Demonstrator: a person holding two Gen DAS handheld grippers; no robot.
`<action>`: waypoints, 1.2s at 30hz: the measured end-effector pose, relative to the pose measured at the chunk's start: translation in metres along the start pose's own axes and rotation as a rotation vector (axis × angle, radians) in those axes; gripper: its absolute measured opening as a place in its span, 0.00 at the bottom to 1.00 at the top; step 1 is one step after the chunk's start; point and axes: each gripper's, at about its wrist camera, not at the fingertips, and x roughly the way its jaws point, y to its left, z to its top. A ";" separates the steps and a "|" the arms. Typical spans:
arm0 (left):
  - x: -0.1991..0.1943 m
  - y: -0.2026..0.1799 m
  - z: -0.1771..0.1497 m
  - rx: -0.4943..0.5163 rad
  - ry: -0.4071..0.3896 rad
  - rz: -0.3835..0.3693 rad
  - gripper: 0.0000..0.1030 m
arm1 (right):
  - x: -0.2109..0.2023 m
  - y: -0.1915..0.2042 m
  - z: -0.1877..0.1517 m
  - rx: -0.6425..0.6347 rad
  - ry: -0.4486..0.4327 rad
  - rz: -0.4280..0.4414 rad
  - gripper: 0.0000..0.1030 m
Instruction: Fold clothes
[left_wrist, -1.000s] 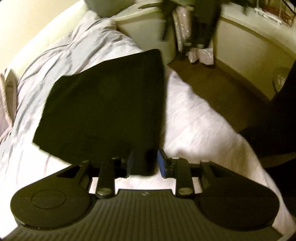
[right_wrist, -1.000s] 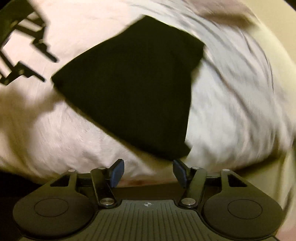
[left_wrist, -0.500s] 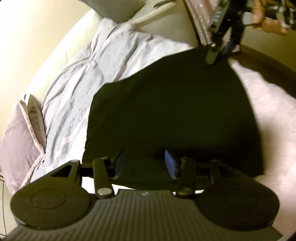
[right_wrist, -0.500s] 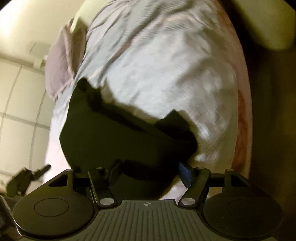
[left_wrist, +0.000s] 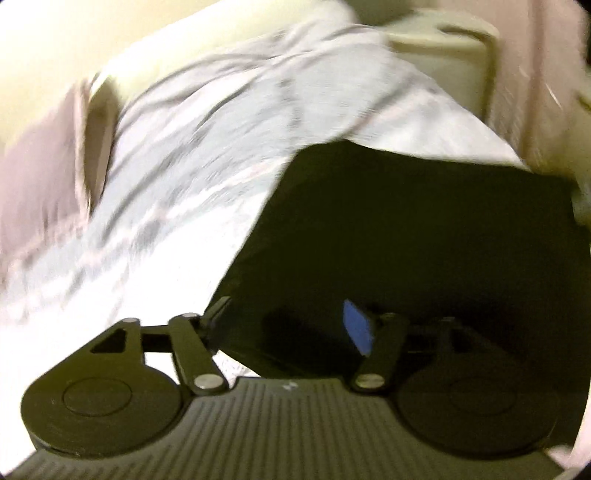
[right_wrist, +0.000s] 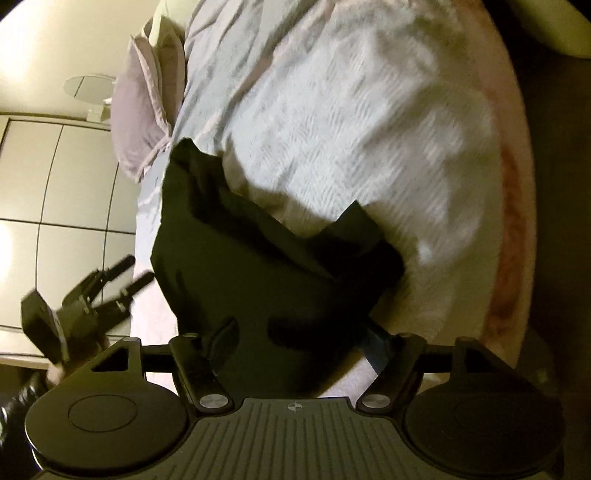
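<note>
A black folded garment (left_wrist: 424, 236) lies on the pale bedspread (left_wrist: 192, 177). My left gripper (left_wrist: 288, 325) is open, its jaws wide apart over the garment's near left corner. In the right wrist view the same garment (right_wrist: 243, 266) lies on the bed with one edge raised into a ridge. My right gripper (right_wrist: 295, 339) is open and sits over the garment's near edge. The left gripper (right_wrist: 110, 288) also shows at the left of the right wrist view, open, just off the garment's side.
A mauve pillow (right_wrist: 147, 99) lies at the head of the bed, also in the left wrist view (left_wrist: 37, 177). A cream bedside cabinet (left_wrist: 443, 48) stands beyond the bed. White wardrobe doors (right_wrist: 44, 184) and dark floor (right_wrist: 561, 184) border the bed.
The left gripper swung left and opened wider, now over the garment's corner. The right gripper moved closer over the garment's near edge. The view is motion blurred.
</note>
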 end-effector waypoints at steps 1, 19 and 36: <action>0.008 0.008 0.001 -0.042 0.023 -0.001 0.63 | 0.003 -0.001 0.002 0.008 -0.002 -0.001 0.72; 0.102 0.086 -0.051 -0.779 0.155 -0.300 0.69 | 0.007 -0.003 0.017 0.034 -0.017 -0.019 0.32; -0.096 0.038 -0.152 -1.257 -0.106 -0.029 0.24 | 0.036 0.196 0.147 -0.613 0.084 -0.071 0.12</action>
